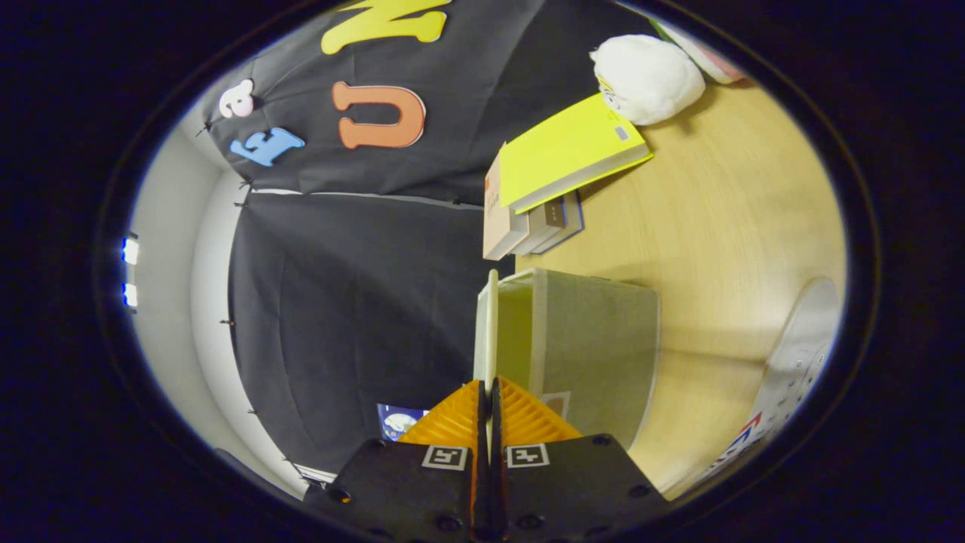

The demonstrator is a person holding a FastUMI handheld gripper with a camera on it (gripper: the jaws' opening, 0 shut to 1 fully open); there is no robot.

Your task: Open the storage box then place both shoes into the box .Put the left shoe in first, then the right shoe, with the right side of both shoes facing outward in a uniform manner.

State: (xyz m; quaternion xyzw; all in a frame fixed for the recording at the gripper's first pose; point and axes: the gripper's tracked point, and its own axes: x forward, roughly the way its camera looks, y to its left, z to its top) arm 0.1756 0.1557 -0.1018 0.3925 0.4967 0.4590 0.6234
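Observation:
The whole scene looks turned on its side. The storage box (595, 351), pale and translucent with a white frame, stands on the wooden table (724, 226) just ahead of my fingers. Its thin white lid (491, 324) shows edge-on, swung away from the box's opening. My gripper (490, 411) is shut on the near edge of that lid, and both fingers press on it. A white shoe (799, 354) with a red and blue mark near its sole lies on the table beyond the box, apart from it.
A stack of books (528, 219) with a yellow book (565, 151) on top sits on the table past the box. A white plush toy (648, 75) lies farther along. The booth's black cloth wall (339, 302) hangs close behind the box.

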